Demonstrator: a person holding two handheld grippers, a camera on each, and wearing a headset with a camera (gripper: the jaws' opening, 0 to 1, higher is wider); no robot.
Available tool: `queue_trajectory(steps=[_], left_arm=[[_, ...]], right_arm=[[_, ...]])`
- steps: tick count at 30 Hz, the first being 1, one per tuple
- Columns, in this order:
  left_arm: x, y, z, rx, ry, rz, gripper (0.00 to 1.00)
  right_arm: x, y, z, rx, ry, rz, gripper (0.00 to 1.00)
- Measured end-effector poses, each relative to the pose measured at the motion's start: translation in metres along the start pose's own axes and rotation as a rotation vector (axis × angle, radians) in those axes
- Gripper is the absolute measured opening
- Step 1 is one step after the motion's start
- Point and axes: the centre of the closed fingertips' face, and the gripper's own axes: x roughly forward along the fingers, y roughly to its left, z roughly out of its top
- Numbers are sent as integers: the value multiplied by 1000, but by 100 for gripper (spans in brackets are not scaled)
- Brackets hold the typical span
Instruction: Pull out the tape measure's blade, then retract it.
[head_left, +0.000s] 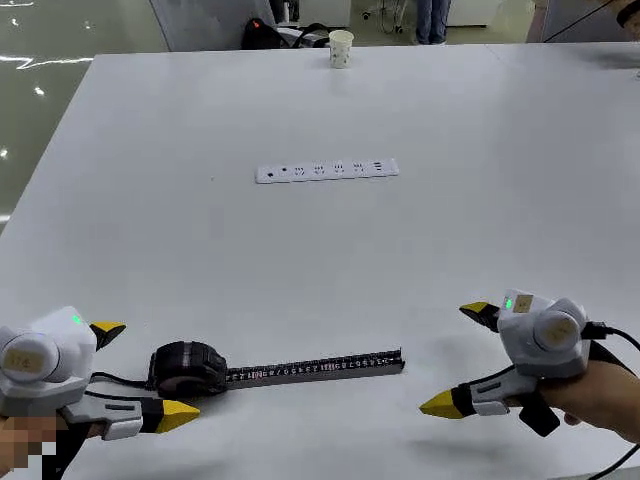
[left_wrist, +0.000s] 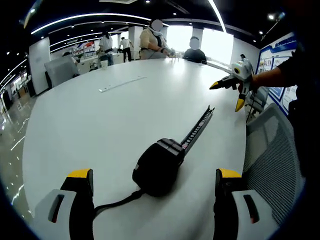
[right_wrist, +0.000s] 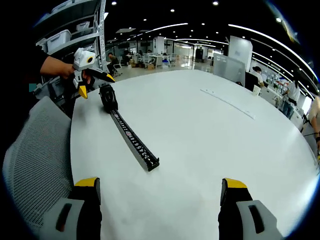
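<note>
Nearest us, at the table's (head_left: 300, 260) front edge, our left gripper (head_left: 143, 370) has its jaws wide apart, one on either side of the tape measure (head_left: 187, 367). They straddle the black case w/o clamping it, and the left gripper view shows clear gaps on both sides. A thin black cord (left_wrist: 117, 202) runs from the case back toward that gripper. The blade (head_left: 315, 368) is already out and lies flat on the tabletop, running right to its hook end (head_left: 400, 358). Our right gripper (head_left: 452, 357) hovers just beyond that end w/ jaws also apart, holding nothing and not touching the hook. So by our read the pull-out half looks done. The retract half is left, and it prob. needs a firm hold on the case and the lock released, tho we can't make out the lock btn. Farther back, mid-table, lies a white power strip (head_left: 327, 171), and at the far edge stands a paper cup (head_left: 341, 48), both well apart from the work.
</note>
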Motion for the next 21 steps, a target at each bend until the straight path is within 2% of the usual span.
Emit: queue_trajectory(steps=[3, 6, 8, 12, 21], left_arm=[[-4, -1, -7, -19, -4, 14, 99], [-8, 0, -10, -24, -27, 31, 99], [-11, 0, -10, -51, -44, 32, 99], [-16, 2, -14, -62, -50, 51, 99], [-21, -1, -20, -88, -76, 77, 99]], right_arm=[[-9, 2, -5, 35, -10, -5, 99], [-17, 2, -9, 37, -25, -29, 99], [-22, 2, -12, 45, -32, -39, 99], [-30, 4, -20, 61, -29, -50, 99], [-37, 5, -30, 73, -21, -57, 99]])
